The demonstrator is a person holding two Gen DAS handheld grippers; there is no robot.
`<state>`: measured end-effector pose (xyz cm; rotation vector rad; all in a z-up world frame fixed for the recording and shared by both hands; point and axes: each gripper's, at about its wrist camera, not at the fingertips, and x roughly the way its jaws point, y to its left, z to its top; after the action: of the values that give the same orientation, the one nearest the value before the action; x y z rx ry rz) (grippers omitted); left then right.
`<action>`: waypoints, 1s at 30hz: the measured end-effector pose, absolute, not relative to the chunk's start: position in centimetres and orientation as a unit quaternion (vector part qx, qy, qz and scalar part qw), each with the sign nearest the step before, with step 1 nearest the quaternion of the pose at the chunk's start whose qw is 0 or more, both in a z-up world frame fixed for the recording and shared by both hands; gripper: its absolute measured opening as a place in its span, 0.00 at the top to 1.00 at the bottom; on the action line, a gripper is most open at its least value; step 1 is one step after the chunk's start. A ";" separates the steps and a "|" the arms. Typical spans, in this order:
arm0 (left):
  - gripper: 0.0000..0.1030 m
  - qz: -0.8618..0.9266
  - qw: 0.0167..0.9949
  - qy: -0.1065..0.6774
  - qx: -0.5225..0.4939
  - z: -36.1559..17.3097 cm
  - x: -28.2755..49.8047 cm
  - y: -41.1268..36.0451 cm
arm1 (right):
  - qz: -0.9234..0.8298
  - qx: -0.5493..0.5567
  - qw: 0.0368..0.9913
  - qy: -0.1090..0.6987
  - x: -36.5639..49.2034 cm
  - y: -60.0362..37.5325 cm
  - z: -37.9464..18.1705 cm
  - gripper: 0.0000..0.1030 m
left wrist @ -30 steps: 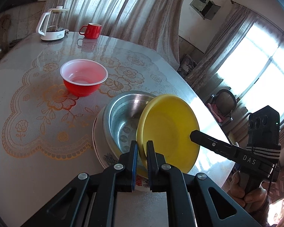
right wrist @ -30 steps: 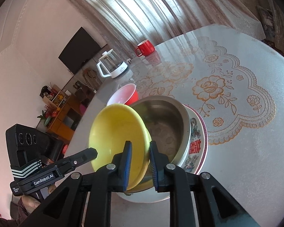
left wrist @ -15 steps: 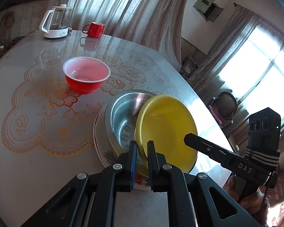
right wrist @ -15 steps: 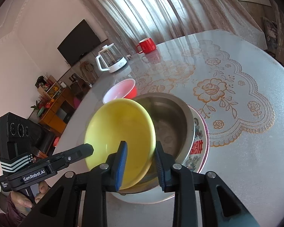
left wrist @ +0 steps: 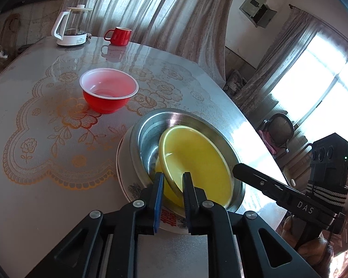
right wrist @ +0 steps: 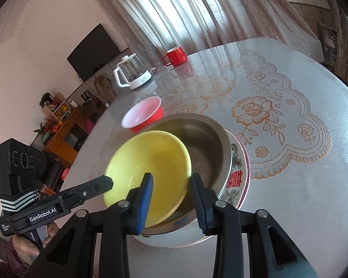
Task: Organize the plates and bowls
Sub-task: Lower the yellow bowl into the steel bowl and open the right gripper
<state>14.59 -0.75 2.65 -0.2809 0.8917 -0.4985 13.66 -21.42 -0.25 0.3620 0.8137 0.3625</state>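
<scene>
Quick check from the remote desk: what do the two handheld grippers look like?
Both are black, with angular fingers lined with blue pads. The left gripper reads "GenRobot.AI", the right gripper "DAS". Each carries a black camera block with round lenses and a white-striped strap.

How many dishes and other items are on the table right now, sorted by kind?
Bowls: 3 (red bowl, steel bowl, yellow bowl)
Plates: 1 (patterned plate)
Mugs: 1 (red mug)
Kettles: 1 (glass kettle)
Total: 6
</scene>
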 end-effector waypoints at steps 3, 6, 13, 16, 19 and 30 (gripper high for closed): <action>0.85 -0.236 0.865 0.423 -0.130 2.7 14.4 -1.0 | 0.177 0.168 0.888 0.389 13.5 -21.3 -0.1 0.67; 0.85 -0.233 0.868 0.420 -0.125 2.8 14.1 -1.1 | 0.181 0.157 0.890 0.388 13.3 -20.8 0.0 0.67; 0.85 -0.216 0.880 0.407 -0.115 3.1 13.0 -0.7 | 0.188 0.146 0.888 0.393 13.0 -19.7 -0.3 0.67; 0.85 -0.200 0.885 0.405 -0.109 3.1 12.7 -0.3 | 0.184 0.146 0.887 0.398 12.9 -19.5 -0.5 0.67; 0.84 -0.176 0.894 0.400 -0.095 3.2 12.1 -0.1 | 0.190 0.147 0.886 0.397 12.7 -19.1 -0.6 0.67; 0.68 -0.116 0.920 0.371 -0.050 3.4 10.0 0.7 | 0.216 0.151 0.882 0.390 11.9 -18.0 -0.1 0.67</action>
<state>10.04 0.68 3.45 -0.1021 0.7616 -0.2374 11.86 -17.95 -0.05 0.3136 0.8129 0.4500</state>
